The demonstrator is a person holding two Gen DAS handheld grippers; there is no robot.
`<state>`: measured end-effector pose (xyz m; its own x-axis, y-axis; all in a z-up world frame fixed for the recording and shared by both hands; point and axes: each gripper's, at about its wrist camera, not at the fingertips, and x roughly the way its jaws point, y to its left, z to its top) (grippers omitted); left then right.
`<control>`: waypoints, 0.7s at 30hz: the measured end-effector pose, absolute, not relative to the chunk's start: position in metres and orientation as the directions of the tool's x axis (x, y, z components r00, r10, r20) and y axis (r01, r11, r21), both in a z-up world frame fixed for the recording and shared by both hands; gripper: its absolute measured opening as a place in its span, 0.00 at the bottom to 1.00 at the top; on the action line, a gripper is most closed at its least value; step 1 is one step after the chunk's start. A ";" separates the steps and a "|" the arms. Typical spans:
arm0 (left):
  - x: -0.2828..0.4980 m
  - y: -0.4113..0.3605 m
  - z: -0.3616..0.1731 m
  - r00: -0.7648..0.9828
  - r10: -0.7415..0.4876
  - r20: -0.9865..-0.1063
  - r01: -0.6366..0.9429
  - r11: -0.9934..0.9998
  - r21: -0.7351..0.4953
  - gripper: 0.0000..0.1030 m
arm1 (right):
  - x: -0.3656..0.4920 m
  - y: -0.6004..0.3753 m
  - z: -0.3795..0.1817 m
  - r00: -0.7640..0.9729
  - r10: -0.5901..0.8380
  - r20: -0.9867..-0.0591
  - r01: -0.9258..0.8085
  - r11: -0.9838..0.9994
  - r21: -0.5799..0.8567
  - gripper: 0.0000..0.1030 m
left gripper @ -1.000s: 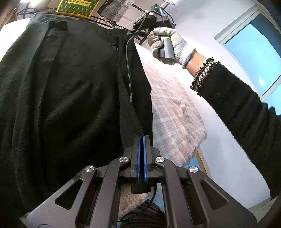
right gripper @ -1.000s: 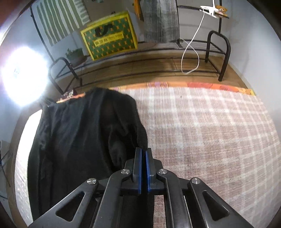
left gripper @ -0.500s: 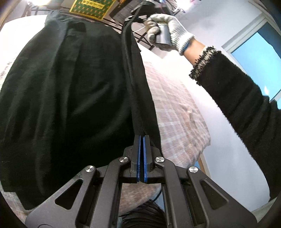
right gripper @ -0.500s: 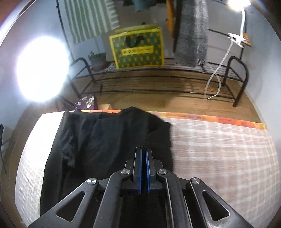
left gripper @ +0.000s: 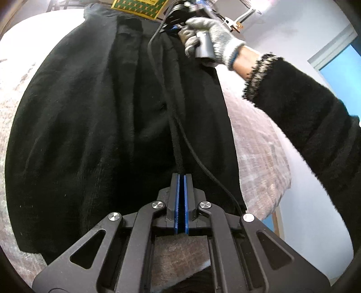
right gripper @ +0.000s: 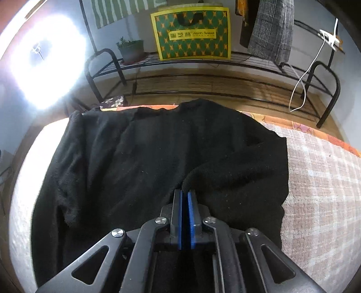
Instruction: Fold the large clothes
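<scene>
A large black sweater (left gripper: 90,126) lies spread on a bed with a pink plaid cover (left gripper: 259,144). My left gripper (left gripper: 181,178) is shut on the sweater's edge, which runs taut up toward my right gripper (left gripper: 180,13) at the top of the left wrist view, held in a gloved hand (left gripper: 212,47). In the right wrist view my right gripper (right gripper: 185,193) is shut on a fold of the black sweater (right gripper: 146,162), held over its spread body.
A black cable (left gripper: 203,166) hangs over the sweater. Beyond the bed's far edge stand a black metal rack (right gripper: 203,74), a green and yellow bag (right gripper: 191,33), a potted plant (right gripper: 130,49) and a bright ring lamp (right gripper: 47,60). Plaid cover (right gripper: 320,191) lies bare at right.
Both grippers have carried the sweater's held edge leftward over its body. The sweater now covers more of the bed in both views.
</scene>
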<state>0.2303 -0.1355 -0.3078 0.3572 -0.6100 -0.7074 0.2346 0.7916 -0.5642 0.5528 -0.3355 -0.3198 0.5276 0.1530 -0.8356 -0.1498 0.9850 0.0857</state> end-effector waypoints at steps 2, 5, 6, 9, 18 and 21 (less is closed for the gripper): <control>0.229 -0.130 -0.304 0.374 -0.597 -0.710 0.221 0.801 -0.557 0.00 | 0.545 -0.343 -0.305 0.548 0.169 -0.819 -0.142 0.984 0.108 0.17; 0.227 -0.116 -0.297 0.403 -0.582 -0.706 0.213 0.810 -0.546 0.00 | 0.526 -0.356 -0.272 0.598 0.206 -0.775 -0.152 0.978 0.143 0.27; 0.225 -0.112 -0.293 0.415 -0.582 -0.699 0.215 0.810 -0.546 0.00 | 0.513 -0.365 -0.256 0.614 0.235 -0.753 -0.158 0.972 0.174 0.27; 0.212 -0.105 -0.282 0.450 -0.579 -0.680 0.249 0.813 -0.527 0.00 | 0.479 -0.388 -0.217 0.655 0.267 -0.707 -0.164 0.963 0.213 0.28; 0.180 -0.154 -0.260 0.416 -0.609 -0.676 0.456 0.783 -0.424 0.21 | 0.347 -0.472 -0.151 0.707 0.335 -0.623 -0.181 0.937 0.298 0.39; 0.179 -0.185 -0.264 0.383 -0.589 -0.712 0.496 0.781 -0.379 0.52 | 0.310 -0.499 -0.146 0.718 0.330 -0.613 -0.174 0.938 0.301 0.48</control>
